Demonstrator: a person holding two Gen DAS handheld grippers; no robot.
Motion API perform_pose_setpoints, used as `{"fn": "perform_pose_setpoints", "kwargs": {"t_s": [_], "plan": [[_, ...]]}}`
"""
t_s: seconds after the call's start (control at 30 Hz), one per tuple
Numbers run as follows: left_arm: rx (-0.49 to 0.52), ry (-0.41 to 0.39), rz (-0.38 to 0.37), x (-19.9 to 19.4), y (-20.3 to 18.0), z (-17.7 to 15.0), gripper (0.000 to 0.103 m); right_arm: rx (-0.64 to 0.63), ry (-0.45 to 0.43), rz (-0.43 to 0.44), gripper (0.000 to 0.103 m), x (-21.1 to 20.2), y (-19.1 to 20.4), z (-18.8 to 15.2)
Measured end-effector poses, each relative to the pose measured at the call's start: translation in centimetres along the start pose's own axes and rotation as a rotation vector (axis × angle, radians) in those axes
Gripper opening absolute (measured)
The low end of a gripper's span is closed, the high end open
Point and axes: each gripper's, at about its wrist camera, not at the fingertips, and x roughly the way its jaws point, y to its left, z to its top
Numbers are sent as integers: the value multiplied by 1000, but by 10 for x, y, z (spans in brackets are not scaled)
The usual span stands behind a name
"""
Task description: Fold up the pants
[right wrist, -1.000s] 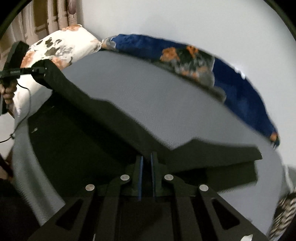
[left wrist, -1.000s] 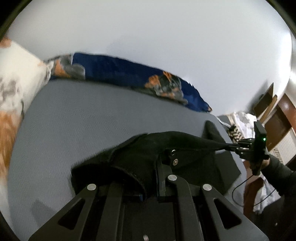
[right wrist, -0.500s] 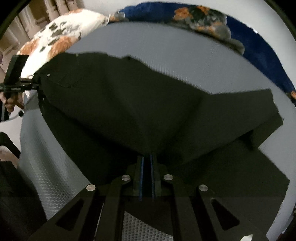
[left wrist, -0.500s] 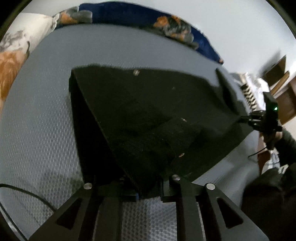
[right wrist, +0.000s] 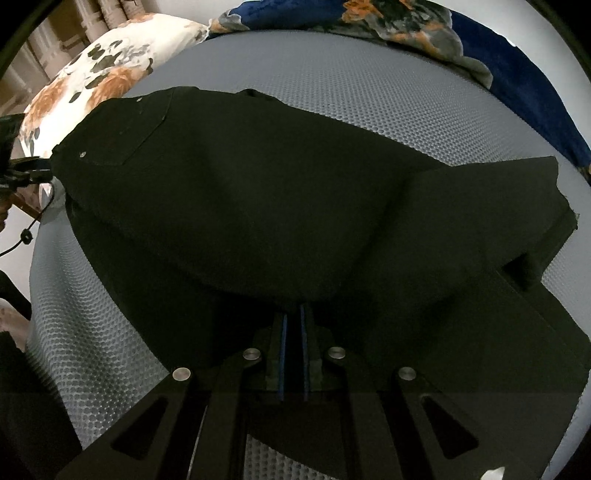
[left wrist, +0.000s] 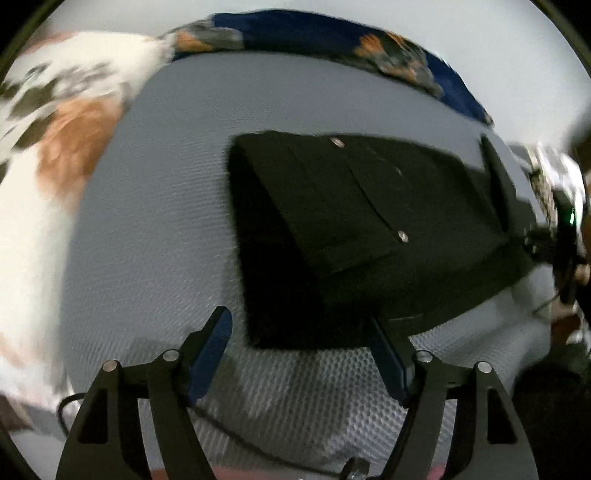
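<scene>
Black pants [right wrist: 258, 192] lie doubled; right tongs [right wrist: 292, 314] pinch them, left tongs [left wrist: 299, 332] gape.

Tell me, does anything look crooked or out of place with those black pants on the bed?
Yes: the black pants are only half laid down. The right gripper pinches one edge, so the cloth tents above the grey mattress, and the leg ends overlap unevenly. The left gripper is open, holding nothing.

From the left wrist view we look low and close over the bed [left wrist: 155, 206], toward the wall, from the side where the pillow [left wrist: 55, 155] lies. From the right wrist view we look from the other side, also close. Both views share the pants [left wrist: 369, 221], the pillow and the blanket [right wrist: 406, 22].
</scene>
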Motion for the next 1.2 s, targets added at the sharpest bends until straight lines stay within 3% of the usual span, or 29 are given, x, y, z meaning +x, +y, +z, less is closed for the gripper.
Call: {"fn": "perform_pose_setpoints", "kwargs": {"t_s": [0.13, 0.3, 0.53, 0.57, 0.6, 0.67, 0.7, 0.93, 1.07, 1.2], "plan": [[-237, -57, -106, -31, 16, -8, 74, -7, -10, -4, 6, 1, 0, 0], [-509, -27, -269, -19, 19, -19, 72, -9, -20, -3, 6, 0, 0, 0], [-692, -4, -313, 18, 12, -24, 67, -19, -33, -12, 6, -1, 3, 0], [-710, -14, -303, 21, 12, -21, 59, -14, -36, -13, 6, -1, 3, -1], [-722, -25, -296, 24, 13, -19, 41, -11, -40, -15, 6, -1, 2, -2], [-727, -44, -278, 27, 11, -10, 26, 3, -50, -21, 6, -4, 2, -3], [-710, -64, -275, 24, 9, -5, 23, 14, -56, -30, 6, -8, 3, -3], [-489, -171, -200, -3, -1, 37, 21, -1, -118, -58, 6, -55, 26, -8], [-421, -102, -154, 11, 15, 30, 21, 6, -83, -35, 6, -47, 40, -20], [-436, -5, -120, 42, 29, 12, 21, 28, -18, -14, 6, -24, 48, -35]]}}
